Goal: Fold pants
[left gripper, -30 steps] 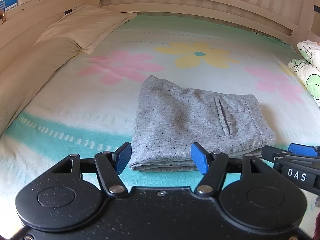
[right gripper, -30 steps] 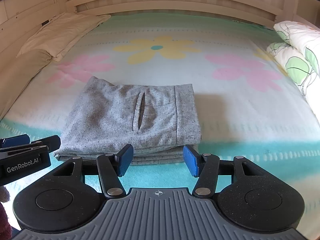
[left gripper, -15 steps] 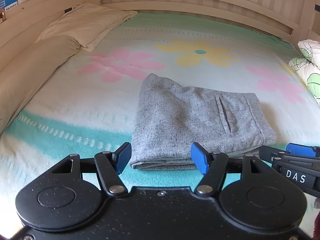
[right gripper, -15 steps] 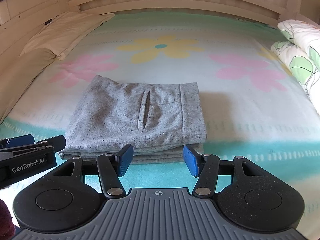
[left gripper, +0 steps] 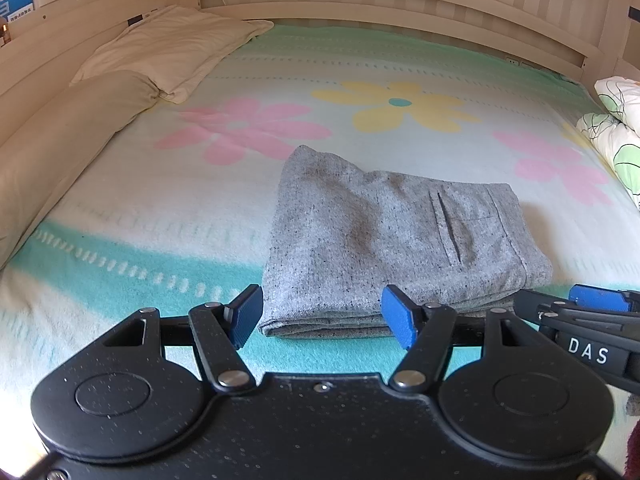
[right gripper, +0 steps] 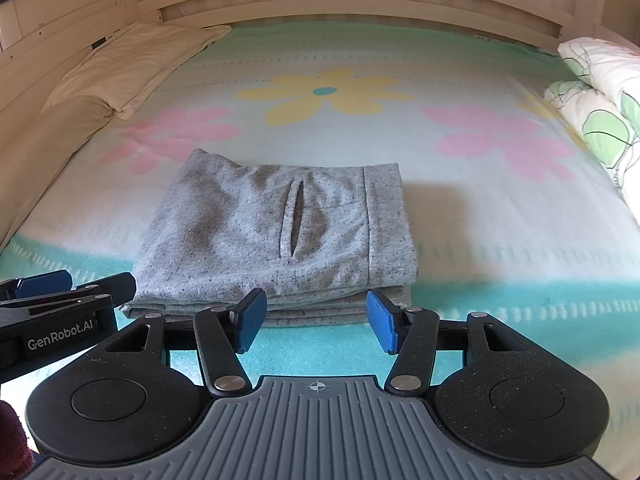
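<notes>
Grey pants (left gripper: 384, 248) lie folded into a compact stack on the flowered bed (left gripper: 360, 80), pocket slit uppermost. Left tool (left gripper: 322, 316) and right tool (right gripper: 316, 318) are both released, blue pads apart, just short of the stack's near edge, gripping nothing. Pillows (left gripper: 168, 44) lie along the left rail.
</notes>
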`<state>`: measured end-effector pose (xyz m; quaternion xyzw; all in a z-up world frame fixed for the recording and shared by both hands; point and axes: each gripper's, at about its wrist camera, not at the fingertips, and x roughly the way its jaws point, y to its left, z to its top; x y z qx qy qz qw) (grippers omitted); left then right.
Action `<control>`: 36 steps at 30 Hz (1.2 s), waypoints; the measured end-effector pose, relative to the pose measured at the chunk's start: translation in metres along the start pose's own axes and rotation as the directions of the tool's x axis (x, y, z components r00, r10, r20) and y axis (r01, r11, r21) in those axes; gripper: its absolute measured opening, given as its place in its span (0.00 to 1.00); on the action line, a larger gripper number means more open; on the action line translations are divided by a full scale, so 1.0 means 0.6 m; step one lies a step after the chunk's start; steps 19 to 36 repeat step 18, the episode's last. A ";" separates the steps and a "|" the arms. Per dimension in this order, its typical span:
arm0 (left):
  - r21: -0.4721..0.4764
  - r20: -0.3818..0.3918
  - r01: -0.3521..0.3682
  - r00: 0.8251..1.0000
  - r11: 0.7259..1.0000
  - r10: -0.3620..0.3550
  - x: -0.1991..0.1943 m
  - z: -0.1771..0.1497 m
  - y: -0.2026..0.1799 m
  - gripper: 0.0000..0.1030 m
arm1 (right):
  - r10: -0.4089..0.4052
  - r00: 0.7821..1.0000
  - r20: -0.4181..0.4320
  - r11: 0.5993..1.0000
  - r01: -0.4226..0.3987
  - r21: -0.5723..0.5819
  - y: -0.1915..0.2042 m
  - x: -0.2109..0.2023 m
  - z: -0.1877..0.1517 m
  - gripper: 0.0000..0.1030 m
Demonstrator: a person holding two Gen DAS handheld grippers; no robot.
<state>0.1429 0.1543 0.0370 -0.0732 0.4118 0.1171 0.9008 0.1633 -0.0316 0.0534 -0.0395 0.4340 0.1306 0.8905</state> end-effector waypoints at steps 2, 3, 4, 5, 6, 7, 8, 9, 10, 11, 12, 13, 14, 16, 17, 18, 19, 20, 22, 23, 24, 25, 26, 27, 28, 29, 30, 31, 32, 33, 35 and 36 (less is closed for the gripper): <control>0.000 0.000 0.001 1.000 1.000 -0.001 0.000 0.000 0.000 0.67 | -0.001 1.000 0.000 1.000 0.001 0.000 0.000 0.000 0.000 0.52; -0.001 0.000 -0.001 1.000 1.000 0.001 0.000 0.000 0.000 0.67 | -0.001 1.000 0.000 1.000 0.001 0.001 0.001 0.000 0.000 0.52; 0.000 0.000 0.000 1.000 1.000 0.000 0.000 0.000 0.000 0.67 | -0.001 1.000 0.001 1.000 0.001 0.001 0.001 0.000 0.000 0.52; 0.001 0.000 0.000 1.000 1.000 0.000 0.000 0.000 0.001 0.67 | -0.001 1.000 0.000 1.000 0.001 0.002 0.001 0.000 0.000 0.52; 0.001 -0.002 0.000 1.000 1.000 0.000 0.000 -0.001 0.000 0.67 | -0.001 1.000 0.000 1.000 0.001 0.002 0.002 0.001 0.000 0.52; 0.001 -0.003 0.000 1.000 1.000 0.000 0.000 -0.001 0.001 0.67 | -0.001 1.000 -0.001 1.000 0.001 0.002 0.002 0.001 0.000 0.52; 0.002 -0.004 0.000 1.000 1.000 0.000 0.001 -0.001 0.001 0.67 | -0.001 1.000 0.000 1.000 0.001 0.002 0.003 0.000 0.000 0.52; 0.003 -0.005 0.000 1.000 1.000 0.000 0.001 -0.001 0.001 0.67 | 0.000 1.000 -0.001 1.000 0.000 0.000 0.003 0.001 0.000 0.52; 0.004 -0.006 0.001 1.000 1.000 -0.001 0.002 -0.001 0.001 0.67 | 0.001 1.000 -0.001 1.000 -0.001 -0.001 0.004 0.001 -0.001 0.52; 0.003 -0.007 0.001 1.000 1.000 -0.001 0.001 -0.001 0.001 0.67 | 0.002 1.000 -0.001 1.000 -0.002 -0.002 0.005 0.001 -0.001 0.52; 0.002 -0.008 0.003 1.000 1.000 -0.003 0.002 -0.002 0.001 0.67 | 0.002 1.000 -0.001 1.000 -0.002 -0.002 0.005 0.001 -0.001 0.52; 0.000 -0.008 0.004 1.000 1.000 -0.004 0.002 -0.001 0.002 0.67 | 0.001 1.000 -0.001 1.000 -0.001 -0.002 0.005 0.001 -0.001 0.52; 0.000 -0.007 0.004 1.000 1.000 -0.004 0.001 -0.002 0.002 0.67 | 0.001 1.000 -0.001 1.000 -0.001 -0.001 0.005 0.001 -0.001 0.52; 0.003 -0.004 0.001 1.000 1.000 -0.001 0.002 -0.001 0.001 0.67 | 0.001 1.000 -0.001 1.000 -0.001 -0.002 0.005 0.001 -0.001 0.52; 0.004 -0.001 -0.001 1.000 1.000 0.001 0.002 -0.001 0.001 0.67 | 0.001 1.000 -0.001 1.000 -0.001 -0.002 0.005 0.001 -0.001 0.52; 0.005 0.001 -0.004 1.000 1.000 0.004 0.001 -0.001 0.001 0.67 | 0.002 1.000 -0.001 1.000 -0.002 -0.002 0.004 0.001 -0.001 0.52; 0.005 0.001 -0.004 1.000 1.000 0.004 0.001 -0.001 0.001 0.67 | 0.002 1.000 -0.001 1.000 -0.002 -0.002 0.004 0.001 -0.001 0.52; 0.005 0.001 -0.004 1.000 1.000 0.004 0.001 -0.001 0.001 0.67 | 0.002 1.000 -0.001 1.000 -0.002 -0.002 0.004 0.001 -0.001 0.52; 0.005 0.001 -0.004 1.000 1.000 0.004 0.001 -0.001 0.001 0.67 | 0.002 1.000 -0.001 1.000 -0.002 -0.002 0.004 0.001 -0.001 0.52; 0.005 0.001 -0.004 1.000 1.000 0.004 0.001 -0.001 0.001 0.67 | 0.002 1.000 -0.001 1.000 -0.002 -0.002 0.004 0.001 -0.001 0.52; 0.005 0.001 -0.004 1.000 1.000 0.004 0.001 -0.001 0.001 0.67 | 0.002 1.000 -0.001 1.000 -0.002 -0.002 0.004 0.001 -0.001 0.52; 0.005 0.001 -0.004 1.000 1.000 0.004 0.001 -0.001 0.001 0.67 | 0.002 1.000 -0.001 1.000 -0.002 -0.002 0.004 0.001 -0.001 0.52; 0.005 0.001 -0.004 1.000 1.000 0.004 0.001 -0.001 0.001 0.67 | 0.002 1.000 -0.001 1.000 -0.002 -0.002 0.004 0.001 -0.001 0.52; 0.005 0.001 -0.004 1.000 1.000 0.004 0.001 -0.001 0.001 0.67 | 0.002 1.000 -0.001 1.000 -0.002 -0.002 0.004 0.001 -0.001 0.52; 0.005 0.001 -0.004 1.000 1.000 0.004 0.001 -0.001 0.001 0.67 | 0.002 1.000 -0.001 1.000 -0.002 -0.002 0.004 0.001 -0.001 0.52; 0.005 0.001 -0.004 1.000 1.000 0.004 0.001 -0.001 0.001 0.67 | 0.002 1.000 -0.001 1.000 -0.002 -0.002 0.004 0.001 -0.001 0.52; 0.005 0.001 -0.004 1.000 1.000 0.004 0.001 -0.001 0.001 0.67 | 0.002 1.000 -0.001 1.000 -0.002 -0.002 0.004 0.001 -0.001 0.52; 0.005 0.001 -0.004 1.000 1.000 0.004 0.001 -0.001 0.001 0.67 | 0.002 1.000 -0.001 1.000 -0.002 -0.002 0.004 0.001 -0.001 0.52; 0.005 0.001 -0.004 1.000 1.000 0.004 0.001 -0.001 0.001 0.67 | 0.002 1.000 -0.001 1.000 -0.002 -0.002 0.004 0.001 -0.001 0.52; 0.005 0.001 -0.004 1.000 1.000 0.004 0.001 -0.001 0.001 0.67 | 0.002 1.000 -0.001 1.000 -0.002 -0.002 0.004 0.001 -0.001 0.52; 0.005 0.001 -0.004 1.000 1.000 0.004 0.001 -0.001 0.001 0.67 | 0.002 1.000 -0.001 1.000 -0.002 -0.002 0.004 0.001 -0.001 0.52; 0.005 0.001 -0.004 1.000 1.000 0.004 0.001 -0.001 0.001 0.67 | 0.002 1.000 -0.001 1.000 -0.002 -0.002 0.004 0.001 -0.001 0.52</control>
